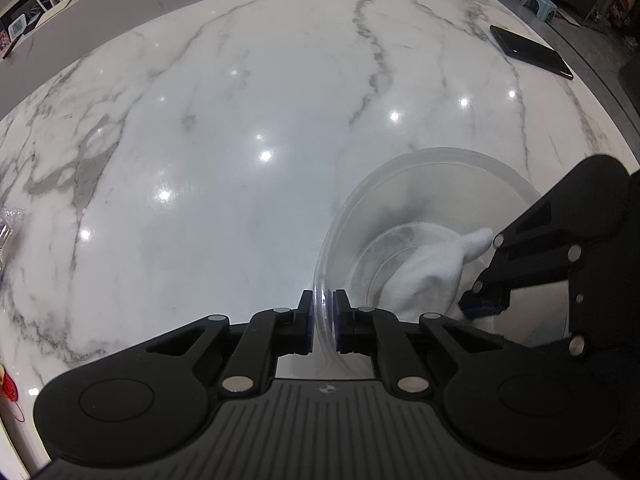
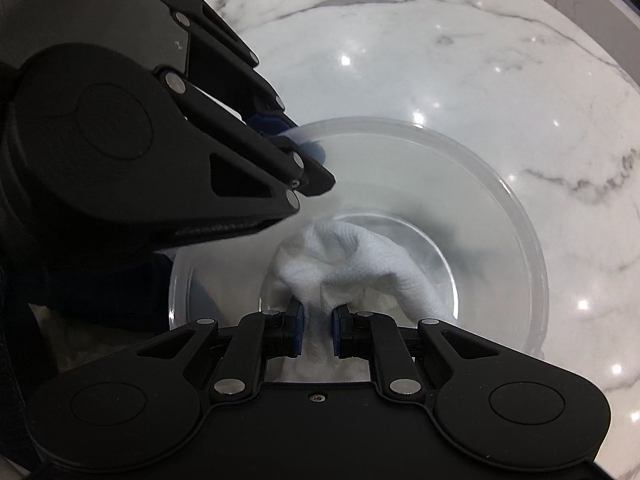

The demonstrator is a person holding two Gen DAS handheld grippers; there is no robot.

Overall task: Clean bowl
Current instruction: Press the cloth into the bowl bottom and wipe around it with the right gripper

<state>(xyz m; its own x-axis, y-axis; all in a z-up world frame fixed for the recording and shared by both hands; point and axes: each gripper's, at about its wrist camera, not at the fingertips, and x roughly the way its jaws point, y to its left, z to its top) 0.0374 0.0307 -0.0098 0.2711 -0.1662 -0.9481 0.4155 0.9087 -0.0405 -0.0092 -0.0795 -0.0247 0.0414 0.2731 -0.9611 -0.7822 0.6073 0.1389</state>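
On one marble table [image 1: 240, 120], left gripper [image 1: 322, 322] pinches one bowl's [image 2: 500, 208] rim, right gripper [image 2: 317, 330] clamps one cloth [image 2: 360, 256].

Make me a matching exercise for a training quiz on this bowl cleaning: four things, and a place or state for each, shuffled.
1. left hand-held gripper
2. right hand-held gripper
3. white cloth
4. black phone

A. lying inside the bowl
B. clamped on the clear bowl's rim
C. flat on the marble table, far corner
D. pinching the cloth

Pairs: 1-B, 2-D, 3-A, 4-C
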